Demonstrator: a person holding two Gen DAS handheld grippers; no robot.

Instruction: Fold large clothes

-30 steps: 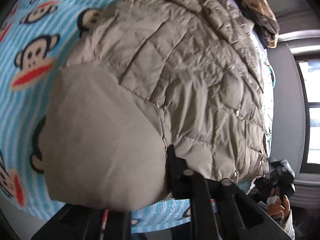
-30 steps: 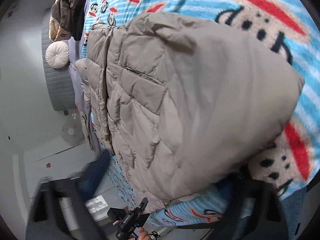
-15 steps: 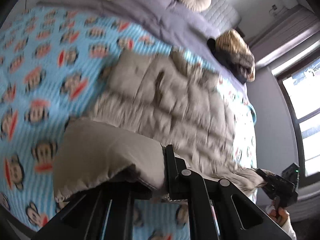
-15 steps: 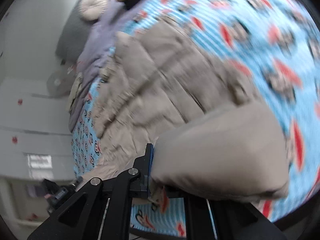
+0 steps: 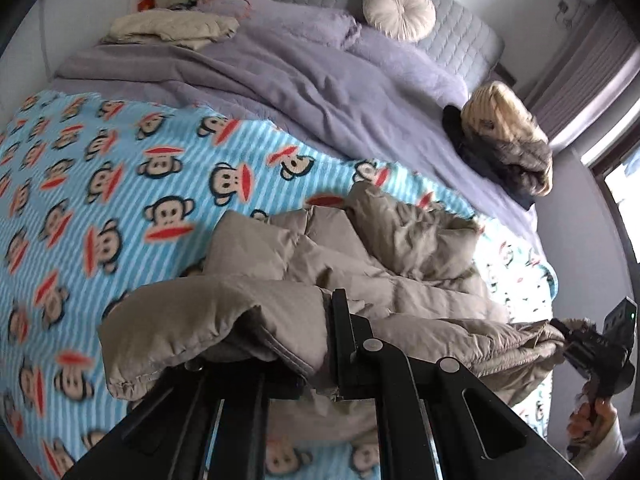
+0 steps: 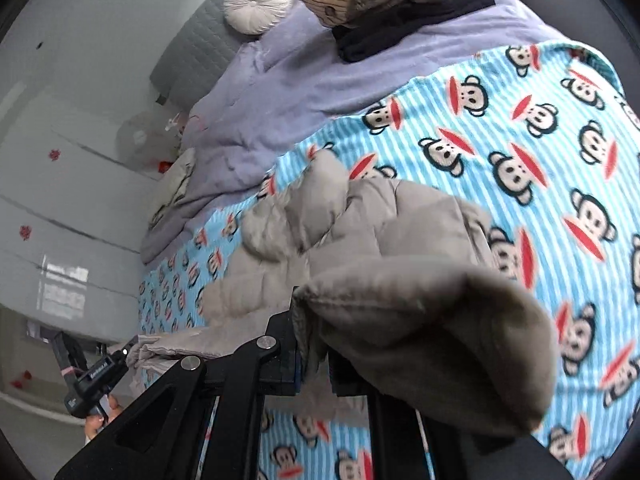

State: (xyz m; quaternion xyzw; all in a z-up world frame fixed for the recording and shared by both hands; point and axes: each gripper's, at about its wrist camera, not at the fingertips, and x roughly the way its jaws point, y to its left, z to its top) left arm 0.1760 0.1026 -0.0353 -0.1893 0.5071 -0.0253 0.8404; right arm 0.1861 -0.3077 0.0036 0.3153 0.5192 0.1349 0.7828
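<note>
Puffer jacket [image 5: 360,264], beige, quilted, lies on the monkey-print blanket [image 5: 120,184] at the near part of the bed [image 5: 312,80], partly lifted. Open blanket to the left in the left wrist view; purple duvet [image 5: 280,68] and a clothes pile [image 5: 508,148] sit further up, well apart. Jacket's long axis runs across the bed between the two grippers. Left gripper [image 5: 320,364] jaws clamped narrow on one jacket corner. Right gripper [image 6: 316,364] jaws likewise pinched tight on the other corner, fabric draping over them.
</note>
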